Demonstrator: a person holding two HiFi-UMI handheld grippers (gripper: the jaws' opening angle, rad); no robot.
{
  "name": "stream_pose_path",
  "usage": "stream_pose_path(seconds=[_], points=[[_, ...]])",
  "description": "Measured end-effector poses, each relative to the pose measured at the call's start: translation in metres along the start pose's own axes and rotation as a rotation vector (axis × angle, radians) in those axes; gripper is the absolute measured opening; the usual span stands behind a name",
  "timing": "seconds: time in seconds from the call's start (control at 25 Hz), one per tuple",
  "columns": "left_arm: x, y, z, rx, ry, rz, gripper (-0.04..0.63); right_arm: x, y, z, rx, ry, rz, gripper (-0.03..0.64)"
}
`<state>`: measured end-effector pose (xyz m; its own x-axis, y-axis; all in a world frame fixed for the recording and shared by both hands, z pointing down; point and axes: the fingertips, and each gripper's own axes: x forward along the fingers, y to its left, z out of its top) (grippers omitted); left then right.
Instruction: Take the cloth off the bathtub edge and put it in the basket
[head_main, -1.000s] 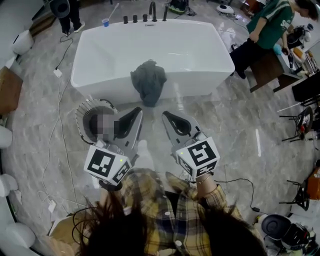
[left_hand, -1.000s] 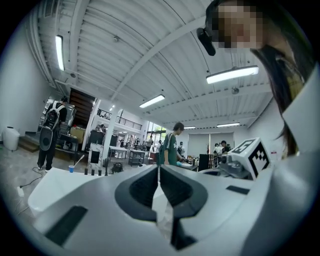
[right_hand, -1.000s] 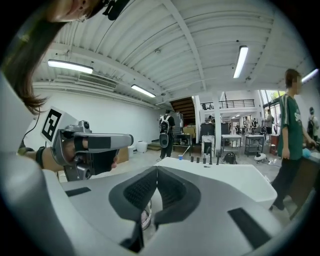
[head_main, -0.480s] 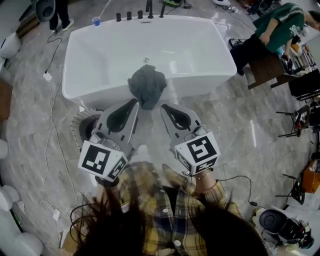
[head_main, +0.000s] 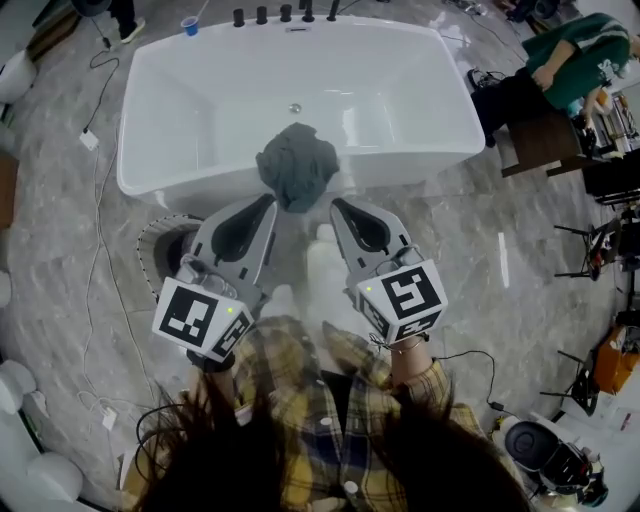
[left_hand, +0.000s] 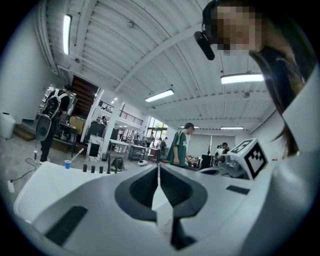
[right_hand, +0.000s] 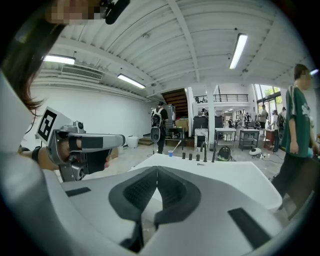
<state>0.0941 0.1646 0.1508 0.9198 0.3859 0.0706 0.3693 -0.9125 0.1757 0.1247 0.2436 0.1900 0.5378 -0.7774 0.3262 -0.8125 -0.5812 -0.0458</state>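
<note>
1. The crumpled dark grey cloth lies draped over the near edge of the white oval bathtub, about midway along that edge, with its lower end hanging down the tub's outer wall
2. Our left gripper points at the tub's near wall just left of the cloth's hanging end; its jaws are pressed together with nothing between them
3. Our right gripper points at the same wall just right of the cloth, its jaws likewise pressed together and empty
4. The round pale ribbed basket stands on the floor near the tub's near wall, towards its left end, partly hidden under our left gripper
5. A row of dark tap fittings lines the tub's far rim, with a small blue cup near the far left corner
6. A person in a green top is beyond the tub's right end
</note>
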Motion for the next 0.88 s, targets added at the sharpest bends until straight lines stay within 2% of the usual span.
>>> stream_pose_path(seconds=[0.44, 0.72, 0.88], points=[[0.127, 0.055, 0.031, 0.013, -0.048, 0.078, 0.025, 0.086, -0.099, 0.032, -0.049, 0.014, 0.112, 0.015], [0.197, 0.093, 0.045, -0.004, -0.054, 0.176, 0.025, 0.145, -0.151, 0.054, -0.084, 0.055, 0.24, 0.015], [0.218, 0.121, 0.046, -0.012, -0.055, 0.265, 0.026, 0.18, -0.169, 0.063, -0.117, 0.055, 0.323, 0.015]])
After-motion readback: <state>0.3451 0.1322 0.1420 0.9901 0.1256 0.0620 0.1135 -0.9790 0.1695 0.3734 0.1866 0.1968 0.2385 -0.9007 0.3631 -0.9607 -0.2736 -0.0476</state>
